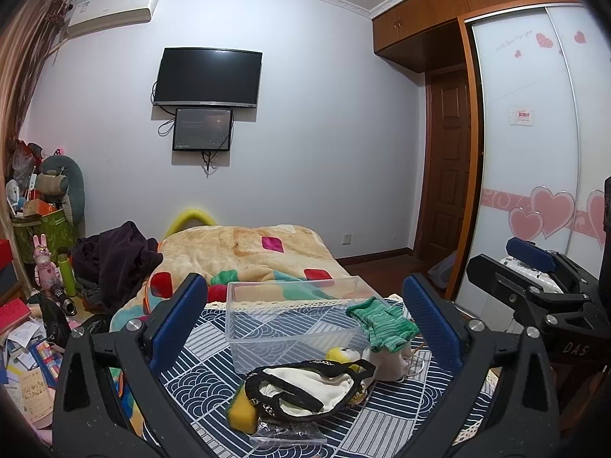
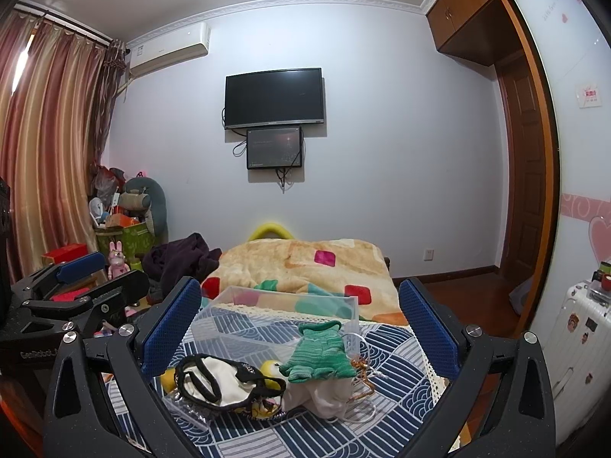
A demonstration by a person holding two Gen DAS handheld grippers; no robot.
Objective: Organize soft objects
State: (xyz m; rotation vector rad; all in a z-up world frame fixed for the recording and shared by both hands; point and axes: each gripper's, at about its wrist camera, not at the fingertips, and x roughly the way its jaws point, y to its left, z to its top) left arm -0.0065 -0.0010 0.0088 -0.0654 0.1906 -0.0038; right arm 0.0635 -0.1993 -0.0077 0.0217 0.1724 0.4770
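Left gripper (image 1: 305,320) and right gripper (image 2: 299,322) both spread wide, holding nothing, above the patterned blue cloth (image 2: 389,347). Green knitted garment (image 2: 320,355) lies just beside the clear plastic box (image 2: 244,328). Cream pouch with black trim (image 1: 305,385) lies nearer, touching a yellow sponge (image 1: 242,414).

The black left gripper with blue pads (image 1: 305,324) and its matching right gripper (image 2: 299,324) hovered side by side, jaws spread wide, empty.

Green knit garment (image 2: 321,355): crumpled, leaning against the clear bin's near corner.
Cream pouch (image 2: 221,379): black-trimmed, lying open, flat.
Clear bin (image 1: 294,320): upright, seemingly empty.
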